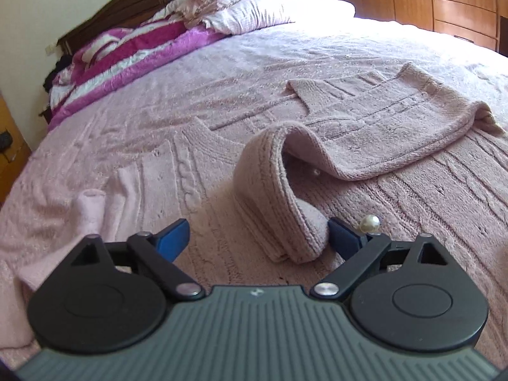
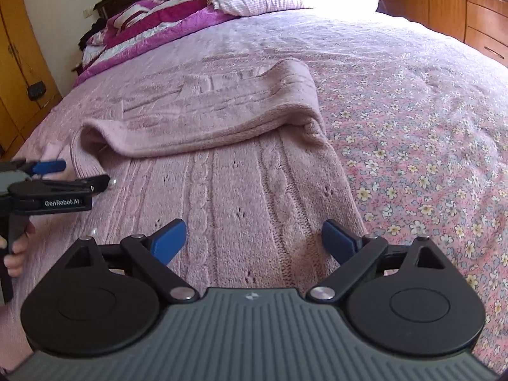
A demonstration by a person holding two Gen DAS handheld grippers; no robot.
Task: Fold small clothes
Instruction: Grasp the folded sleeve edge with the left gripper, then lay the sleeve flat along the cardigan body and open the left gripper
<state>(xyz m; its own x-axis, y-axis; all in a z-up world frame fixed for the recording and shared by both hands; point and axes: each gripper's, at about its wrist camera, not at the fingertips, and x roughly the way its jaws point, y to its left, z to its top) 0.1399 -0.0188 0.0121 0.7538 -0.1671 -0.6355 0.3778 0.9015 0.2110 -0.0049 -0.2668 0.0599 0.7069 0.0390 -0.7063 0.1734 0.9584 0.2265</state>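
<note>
A pink cable-knit cardigan (image 1: 381, 127) lies spread on the bed, its far part folded back over itself (image 2: 222, 120). Its ribbed front band (image 1: 270, 190) curls up in a loop. My left gripper (image 1: 257, 231) stands open around the near end of that loop; the right pad is at the knit, the left pad is well apart from it. A pearl button (image 1: 369, 223) shows just beyond the right finger. A sleeve end (image 1: 89, 206) lies at the left. My right gripper (image 2: 254, 231) hovers open over the cardigan's cable-knit body, holding nothing. The left gripper (image 2: 82, 173) also shows at that view's left edge.
A floral pink bedspread (image 2: 412, 127) covers the bed. Magenta and white blankets (image 1: 127, 54) and a white pillow (image 1: 254, 12) are piled at the headboard. A wooden dresser (image 1: 444, 0) stands beyond the bed at the right. A person's hand (image 2: 16, 254) grips the left gripper's handle.
</note>
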